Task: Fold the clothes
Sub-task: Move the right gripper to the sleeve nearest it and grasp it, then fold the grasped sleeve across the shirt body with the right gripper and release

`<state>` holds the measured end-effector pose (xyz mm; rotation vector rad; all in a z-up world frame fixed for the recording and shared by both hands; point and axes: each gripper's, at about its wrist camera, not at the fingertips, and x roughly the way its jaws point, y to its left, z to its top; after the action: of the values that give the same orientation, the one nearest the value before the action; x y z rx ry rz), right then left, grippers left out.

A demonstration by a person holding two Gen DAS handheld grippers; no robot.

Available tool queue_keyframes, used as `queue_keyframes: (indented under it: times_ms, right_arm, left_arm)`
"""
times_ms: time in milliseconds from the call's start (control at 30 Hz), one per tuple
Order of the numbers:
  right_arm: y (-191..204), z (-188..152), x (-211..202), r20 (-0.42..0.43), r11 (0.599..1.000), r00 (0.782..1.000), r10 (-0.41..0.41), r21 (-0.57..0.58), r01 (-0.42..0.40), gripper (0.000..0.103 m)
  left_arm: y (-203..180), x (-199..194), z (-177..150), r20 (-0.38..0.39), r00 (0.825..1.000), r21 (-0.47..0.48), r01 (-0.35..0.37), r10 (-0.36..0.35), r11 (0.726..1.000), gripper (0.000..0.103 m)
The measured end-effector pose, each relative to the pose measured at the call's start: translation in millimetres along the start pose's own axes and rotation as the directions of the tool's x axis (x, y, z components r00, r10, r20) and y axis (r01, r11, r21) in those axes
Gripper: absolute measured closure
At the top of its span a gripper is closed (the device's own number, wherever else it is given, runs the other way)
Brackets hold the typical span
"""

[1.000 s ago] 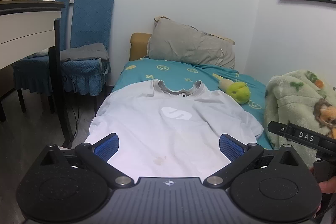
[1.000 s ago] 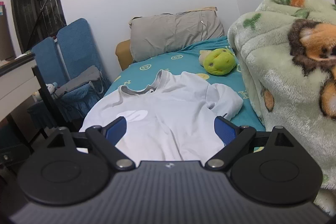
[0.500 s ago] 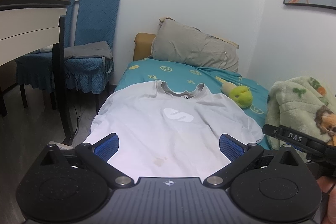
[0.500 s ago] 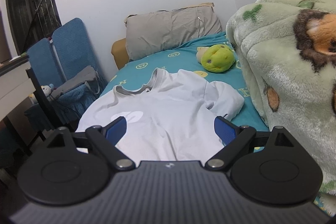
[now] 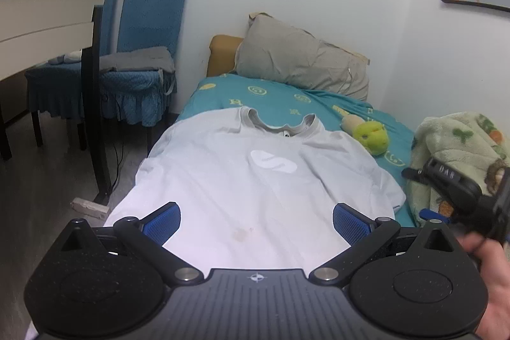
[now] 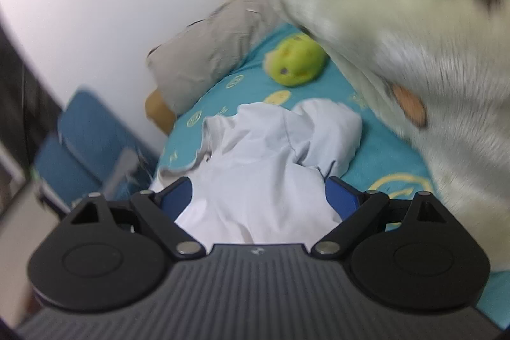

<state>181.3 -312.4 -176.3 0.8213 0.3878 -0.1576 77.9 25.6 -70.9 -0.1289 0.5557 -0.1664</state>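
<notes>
Left wrist view alone shows me two blue chairs (image 5: 149,31) and one hand (image 5: 487,273); both wide-spread claws (left (image 5: 256,220), right (image 6: 258,195)) face one white T-shirt (image 5: 255,180).

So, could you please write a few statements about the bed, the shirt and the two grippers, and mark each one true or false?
1. The white T-shirt lies spread flat on the teal sheet. True.
2. The left gripper is clamped on the hem. False: its jaws stand wide open, holding nothing.
3. A green plush toy lies beside the shirt's shoulder. True.
4. The grey pillow lies on top of the shirt. False: it leans at the head of the bed, apart.
5. The right gripper is open. True.
</notes>
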Motion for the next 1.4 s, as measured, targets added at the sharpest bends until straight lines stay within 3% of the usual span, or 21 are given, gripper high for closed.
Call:
queue_keyframes:
  times_ms: [200, 333, 500, 567, 600, 700, 767, 833, 867, 933, 1000, 1067, 1200, 1300, 1400]
  right_arm:
    - [-29, 8, 44, -0.017, 0.971, 0.999, 0.034, 0.237, -0.029, 0.010]
    - [-47, 8, 70, -0.034, 0.934, 0.998, -0.057, 0.352, 0.065, 0.010]
    - [-48, 6, 89, 0.051, 0.936, 0.989, -0.141, 0.332, 0.117, 0.011]
    - [-48, 9, 99, 0.071, 0.942, 0.985, -0.159, 0.309, 0.129, 0.019]
    - [-47, 10, 106, 0.072, 0.947, 0.983, -0.169, 0.288, 0.141, 0.028]
    - [-44, 14, 125, 0.081, 0.963, 0.984, -0.160, 0.230, 0.138, 0.030]
    - [-41, 16, 132, 0.082, 0.967, 0.981, -0.176, 0.201, 0.157, 0.042]
    - [-38, 18, 138, 0.082, 0.969, 0.978, -0.192, 0.173, 0.176, 0.079]
    - [-36, 19, 142, 0.083, 0.970, 0.976, -0.200, 0.158, 0.186, 0.087]
    - [-33, 21, 148, 0.086, 0.970, 0.972, -0.217, 0.128, 0.205, 0.092]
    - [-17, 23, 140, 0.171, 0.964, 0.949, -0.266, 0.023, 0.266, 0.096]
    - [10, 22, 133, 0.253, 0.950, 0.935, -0.250, -0.122, 0.287, 0.097]
    - [63, 18, 119, 0.399, 0.853, 0.900, -0.176, -0.394, 0.342, 0.097]
    - [102, -25, 128, 0.298, 0.748, 0.953, -0.049, -0.621, 0.233, 0.097]
    - [140, -68, 137, 0.165, 0.591, 0.985, 0.052, -0.800, 0.102, 0.096]
  left_arm:
    - [6, 18, -4, -0.045, 0.999, -0.033, 0.011, -0.013, 0.999, 0.000]
    - [10, 36, -4, -0.069, 0.997, -0.069, 0.028, -0.032, 0.997, 0.000]
    - [18, 63, -5, -0.104, 0.994, -0.104, 0.025, -0.036, 0.994, 0.000]
    - [22, 75, -8, -0.123, 0.992, -0.119, 0.019, -0.034, 0.993, 0.000]
    - [24, 80, -9, -0.133, 0.991, -0.129, 0.015, -0.032, 0.992, 0.000]
    - [31, 95, -12, -0.166, 0.985, -0.176, 0.016, -0.046, 0.984, 0.000]
    - [34, 102, -13, -0.181, 0.982, -0.205, 0.020, -0.058, 0.979, 0.000]
    - [36, 107, -14, -0.190, 0.980, -0.223, 0.017, -0.060, 0.975, 0.000]
    - [37, 109, -14, -0.193, 0.979, -0.226, 0.016, -0.061, 0.974, 0.000]
    - [36, 112, -13, -0.192, 0.980, -0.224, 0.008, -0.052, 0.975, 0.000]
    - [35, 113, -12, -0.187, 0.981, -0.219, 0.004, -0.046, 0.976, 0.000]
    - [33, 112, -10, -0.180, 0.983, -0.213, 0.006, -0.045, 0.977, 0.000]
    - [27, 106, -7, -0.153, 0.987, -0.195, 0.015, -0.046, 0.981, 0.000]
    - [22, 100, -3, -0.124, 0.992, -0.162, 0.015, -0.036, 0.987, 0.000]
    - [21, 91, 0, -0.111, 0.993, -0.156, 0.028, -0.046, 0.987, 0.000]
